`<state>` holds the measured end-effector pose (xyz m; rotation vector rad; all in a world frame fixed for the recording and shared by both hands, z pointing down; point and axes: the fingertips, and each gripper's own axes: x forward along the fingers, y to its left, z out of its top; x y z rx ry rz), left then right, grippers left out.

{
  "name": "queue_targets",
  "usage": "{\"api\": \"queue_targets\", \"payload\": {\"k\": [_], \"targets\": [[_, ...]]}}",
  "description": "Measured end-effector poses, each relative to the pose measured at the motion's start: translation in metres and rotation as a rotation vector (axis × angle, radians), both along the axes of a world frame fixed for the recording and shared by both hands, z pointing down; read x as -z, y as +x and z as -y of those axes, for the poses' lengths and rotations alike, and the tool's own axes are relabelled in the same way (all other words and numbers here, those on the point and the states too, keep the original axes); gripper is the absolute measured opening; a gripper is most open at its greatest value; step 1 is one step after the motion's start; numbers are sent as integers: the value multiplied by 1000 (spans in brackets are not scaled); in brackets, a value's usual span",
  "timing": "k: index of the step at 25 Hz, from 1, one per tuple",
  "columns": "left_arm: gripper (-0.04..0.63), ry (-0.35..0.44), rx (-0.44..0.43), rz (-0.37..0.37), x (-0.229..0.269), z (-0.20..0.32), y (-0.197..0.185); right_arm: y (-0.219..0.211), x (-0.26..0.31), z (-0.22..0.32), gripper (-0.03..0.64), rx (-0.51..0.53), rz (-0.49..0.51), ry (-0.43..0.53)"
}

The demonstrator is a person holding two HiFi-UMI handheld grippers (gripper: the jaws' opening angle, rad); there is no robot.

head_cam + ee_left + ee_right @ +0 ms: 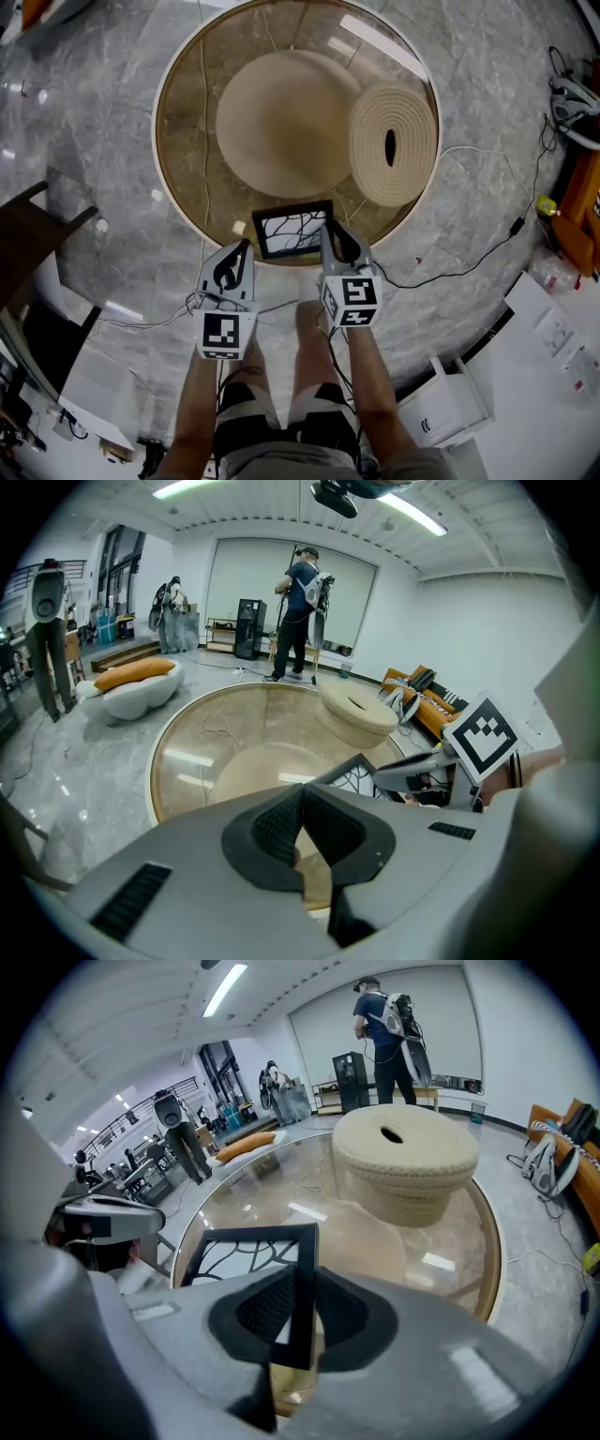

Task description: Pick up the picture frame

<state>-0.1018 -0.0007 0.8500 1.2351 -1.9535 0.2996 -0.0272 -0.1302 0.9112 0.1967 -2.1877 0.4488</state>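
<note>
Picture frame [292,230], black, rectangular, was clamped in the right gripper [298,1321] at the glass tabletop's [187,112] near edge; left gripper [302,822] closed, empty. Steady lift seemed next.

Glossy, reflective glass table [187,141]; matt black picture frame [291,232] at its near edge; rough coiled-rope drum [394,145] by its right edge. Smooth matt grey plastic on the left gripper [242,251] and right gripper [330,234].
</note>
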Motion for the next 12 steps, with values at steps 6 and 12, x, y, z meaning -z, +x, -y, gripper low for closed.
{"api": "queue_targets", "payload": {"k": [6, 12], "targets": [[19, 25, -17, 47, 33, 9, -15, -14, 37, 10, 63, -14, 46, 26], [20, 45, -16, 88, 78, 17, -26, -27, 85, 22, 63, -17, 88, 60]]}}
